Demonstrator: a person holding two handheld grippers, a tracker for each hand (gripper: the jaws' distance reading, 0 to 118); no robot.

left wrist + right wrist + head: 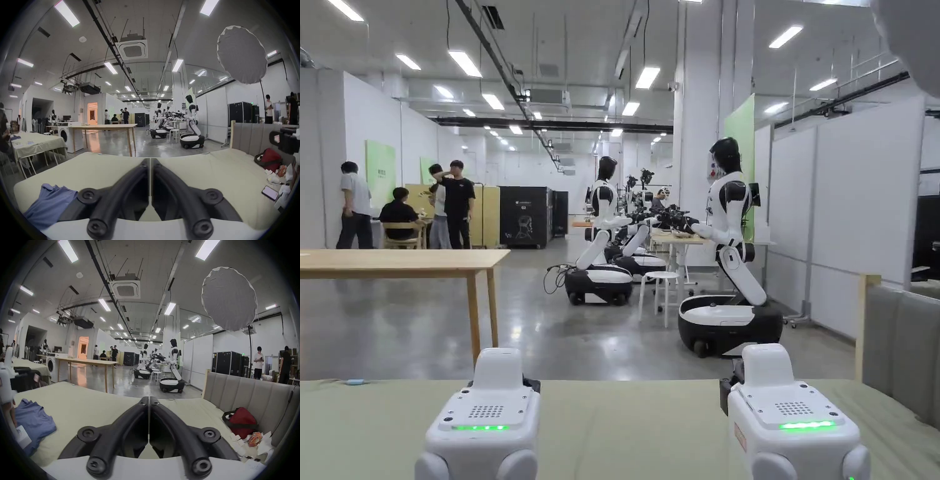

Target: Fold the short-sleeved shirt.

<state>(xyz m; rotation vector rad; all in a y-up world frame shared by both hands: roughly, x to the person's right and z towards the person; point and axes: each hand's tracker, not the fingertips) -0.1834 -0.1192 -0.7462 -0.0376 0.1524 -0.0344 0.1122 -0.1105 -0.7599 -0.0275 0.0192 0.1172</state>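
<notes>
Pale green bed (pixel 203 175): one blue short-sleeved shirt (pixel 34 420), loosely folded and rumpled, at its left side. One red bag (pixel 241 418) by the headboard. Left gripper (pixel 150 160) and right gripper (pixel 148 398) both clenched on nothing, well clear of the shirt.

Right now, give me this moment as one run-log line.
left gripper: shut, empty | right gripper: shut, empty | shirt: blue, lying on bed, ungripped | fold: not seen under way
</notes>
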